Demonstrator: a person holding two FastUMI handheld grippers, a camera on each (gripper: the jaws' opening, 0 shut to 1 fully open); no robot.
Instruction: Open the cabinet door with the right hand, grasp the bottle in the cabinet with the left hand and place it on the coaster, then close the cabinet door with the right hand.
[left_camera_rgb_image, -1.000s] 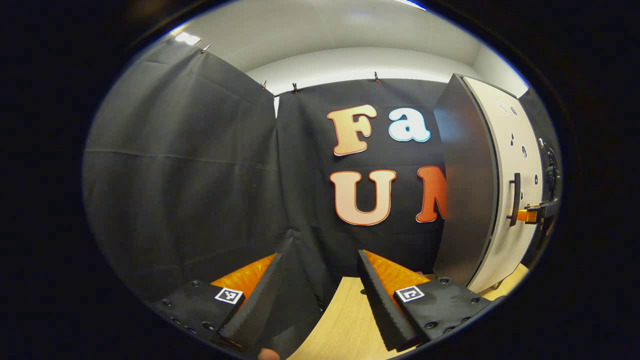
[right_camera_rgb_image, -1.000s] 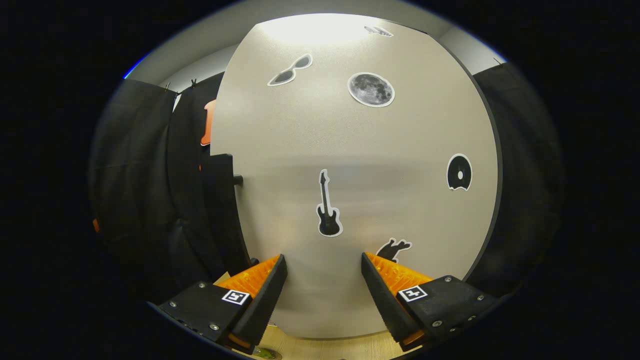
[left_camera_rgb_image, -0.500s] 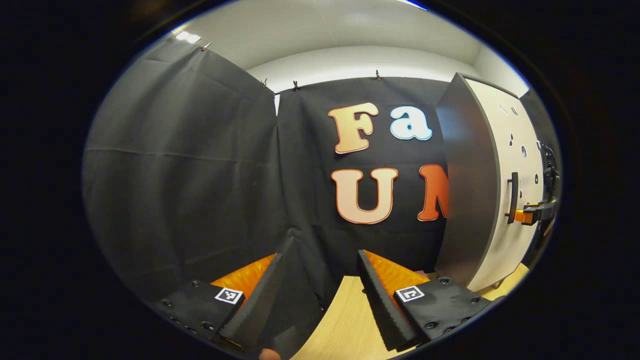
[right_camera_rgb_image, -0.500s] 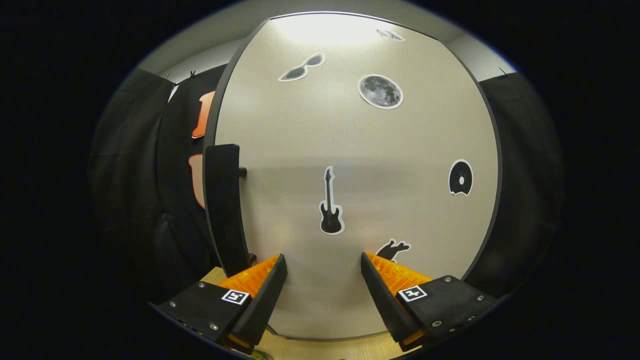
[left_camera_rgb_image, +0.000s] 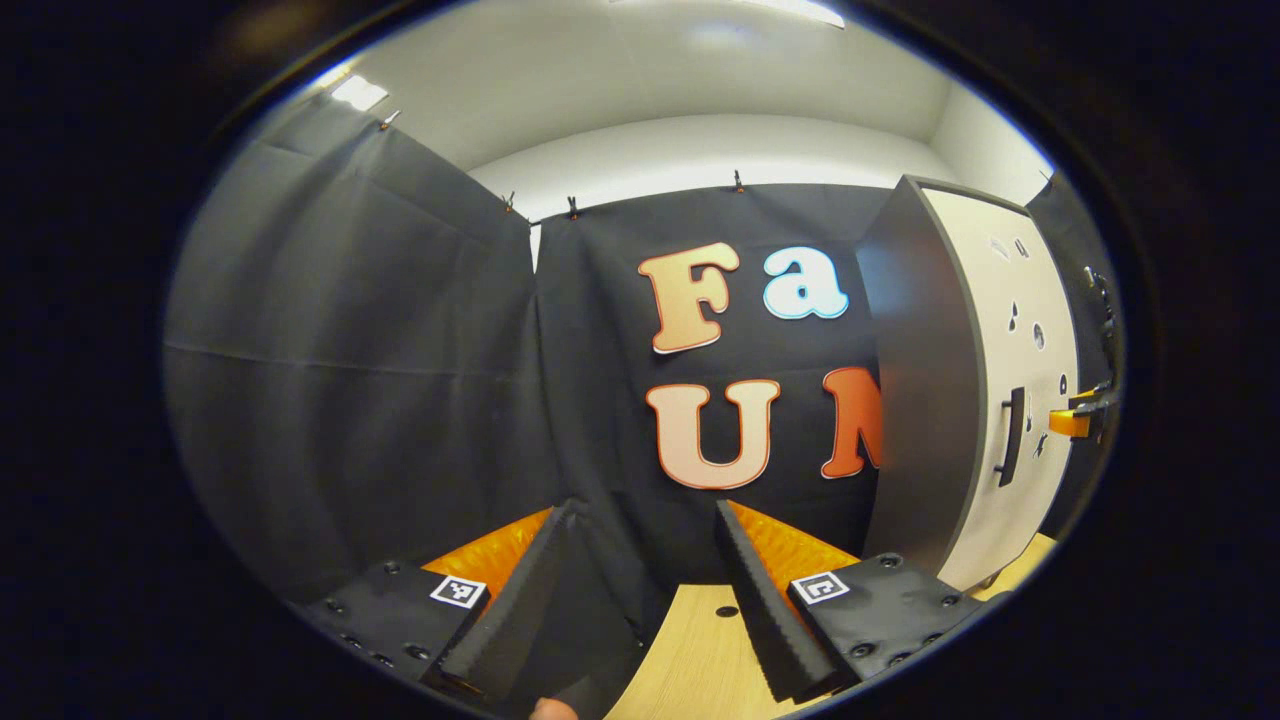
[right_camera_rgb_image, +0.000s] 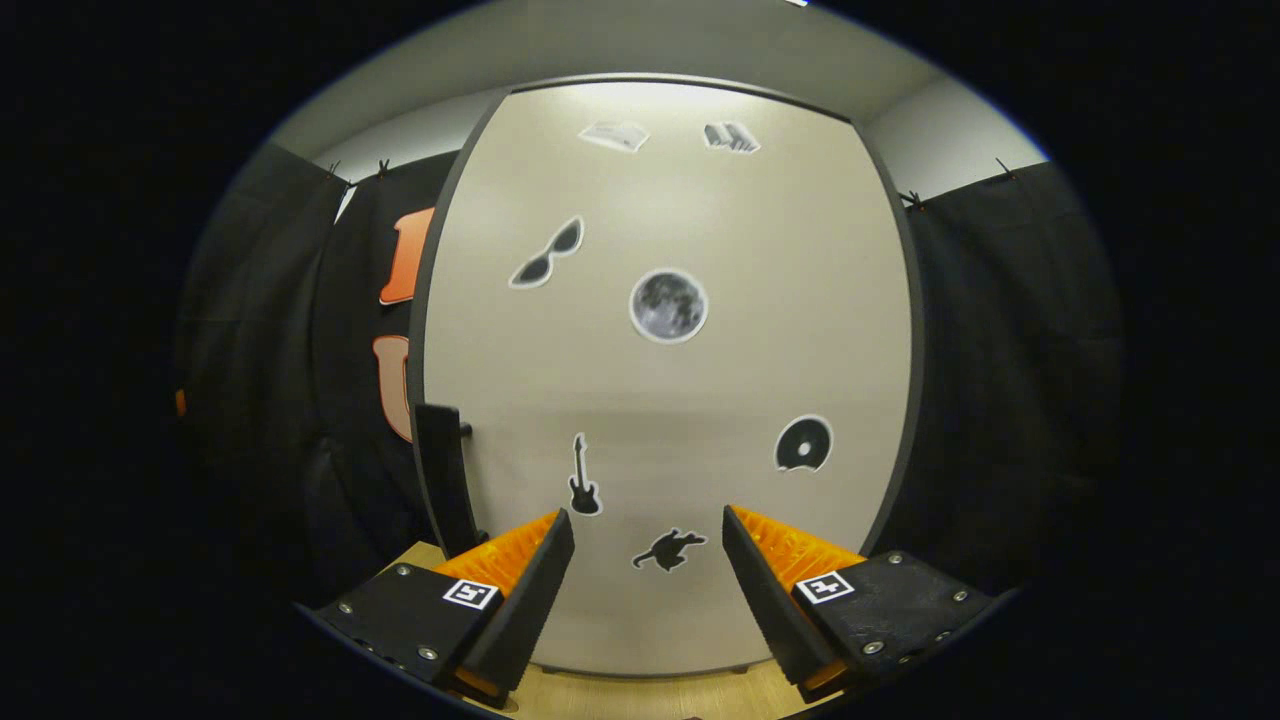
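Left gripper view: left gripper (left_camera_rgb_image: 640, 580) low at centre, fingers spread wide, nothing between them, over wooden table (left_camera_rgb_image: 700, 660). Cabinet (left_camera_rgb_image: 960, 400) stands at right, dark side panel facing camera, door (left_camera_rgb_image: 1010, 330) shut, black handle (left_camera_rgb_image: 1012, 437) on it. Right gripper (left_camera_rgb_image: 1075, 420) just beside handle, apart from it.

Right gripper view: handle (right_camera_rgb_image: 440, 480) at left edge of door (right_camera_rgb_image: 680, 380); stickers across door; right gripper (right_camera_rgb_image: 648, 580) spread wide, empty, facing door.

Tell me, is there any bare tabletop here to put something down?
Yes, by the left gripper view: bare wooden table runs between the left tool and the cloth wall, up to the cabinet. In the right gripper view, a thin strip lies under the cabinet door, tight behind the right tool.
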